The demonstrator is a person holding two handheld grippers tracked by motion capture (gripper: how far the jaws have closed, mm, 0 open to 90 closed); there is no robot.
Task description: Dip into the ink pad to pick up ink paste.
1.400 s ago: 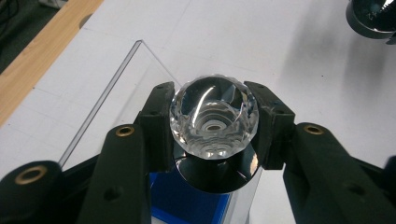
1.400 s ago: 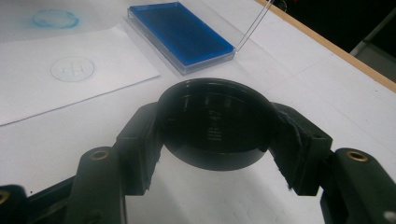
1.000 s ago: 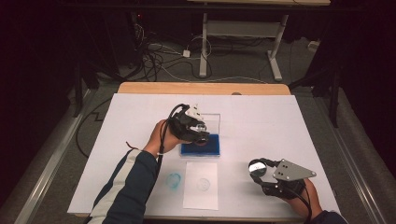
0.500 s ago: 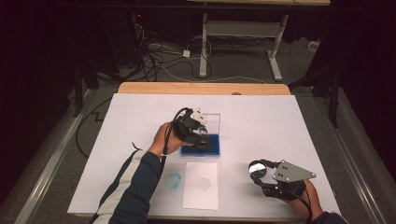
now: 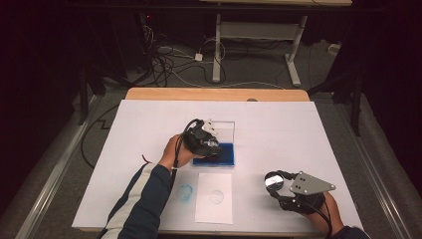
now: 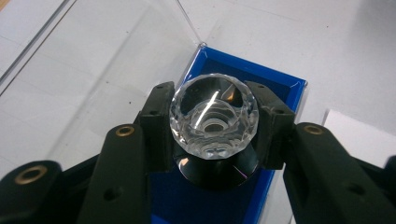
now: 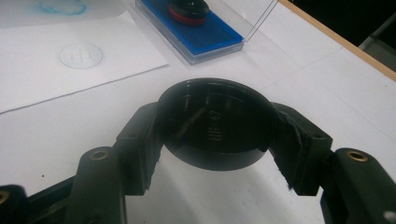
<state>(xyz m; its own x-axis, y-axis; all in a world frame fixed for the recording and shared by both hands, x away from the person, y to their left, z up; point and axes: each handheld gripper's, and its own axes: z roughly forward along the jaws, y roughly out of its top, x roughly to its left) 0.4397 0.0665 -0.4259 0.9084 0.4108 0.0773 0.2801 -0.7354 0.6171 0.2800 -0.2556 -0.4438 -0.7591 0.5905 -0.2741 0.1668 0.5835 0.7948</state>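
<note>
Right gripper (image 7: 215,154), near table edge: black round cap (image 7: 215,122) is clamped btwn its jaws. Beyond, a stamped sheet of paper (image 5: 214,196) is seen. Farther on, left gripper (image 6: 212,128) is closed on a crystal-topped stamp (image 6: 214,119), held over the blue ink pad (image 6: 261,84).

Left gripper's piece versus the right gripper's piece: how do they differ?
The crystal knob in the left gripper is clear and faceted; the black cap in the right gripper is opaque and smooth. The knob sits over the blue pad; the cap is held apart from it. Both are round, clamped between jaws.
</note>
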